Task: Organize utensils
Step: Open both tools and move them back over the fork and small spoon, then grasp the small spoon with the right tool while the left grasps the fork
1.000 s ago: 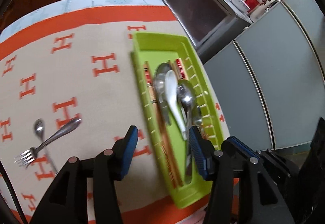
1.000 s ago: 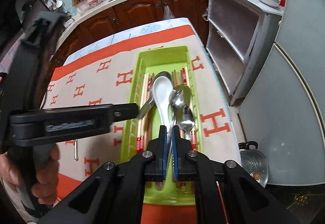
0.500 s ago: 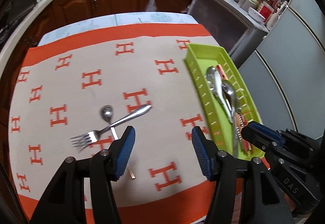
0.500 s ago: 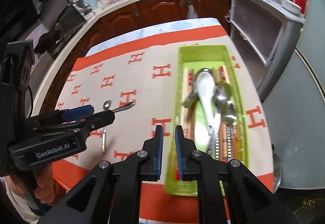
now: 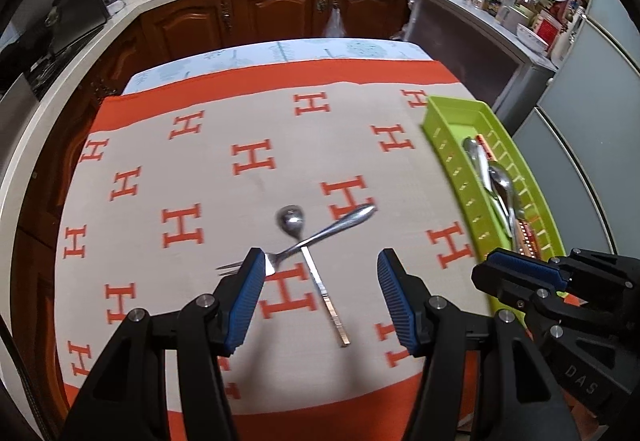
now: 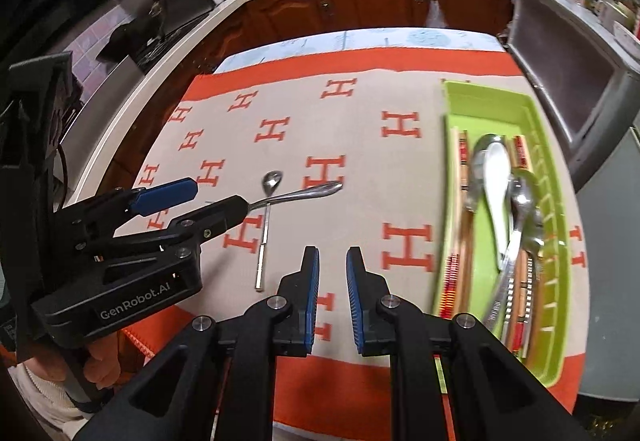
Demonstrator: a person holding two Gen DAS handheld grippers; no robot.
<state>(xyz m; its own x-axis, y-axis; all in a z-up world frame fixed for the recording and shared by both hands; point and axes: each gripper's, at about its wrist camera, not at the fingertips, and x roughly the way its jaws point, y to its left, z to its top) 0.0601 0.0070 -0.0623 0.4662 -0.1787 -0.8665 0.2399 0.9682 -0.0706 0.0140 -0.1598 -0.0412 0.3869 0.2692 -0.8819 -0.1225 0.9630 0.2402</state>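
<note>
Left gripper [image 5: 320, 293] is hovering wide open over the fork [image 5: 316, 237], which is lying crossed over a spoon [image 5: 308, 257] on the cloth [image 5: 240, 121]. Right gripper [image 6: 332, 297] is hanging slightly parted, holding nothing, near the green tray [image 6: 488, 101] of utensils at the cloth's right edge.

The tabletop cloth [image 5: 248, 201] is beige with orange H letters and an orange border, the tray [image 6: 556, 225] is lime green, the fork [image 5: 320, 233] and spoon [image 5: 292, 219] are silver.
</note>
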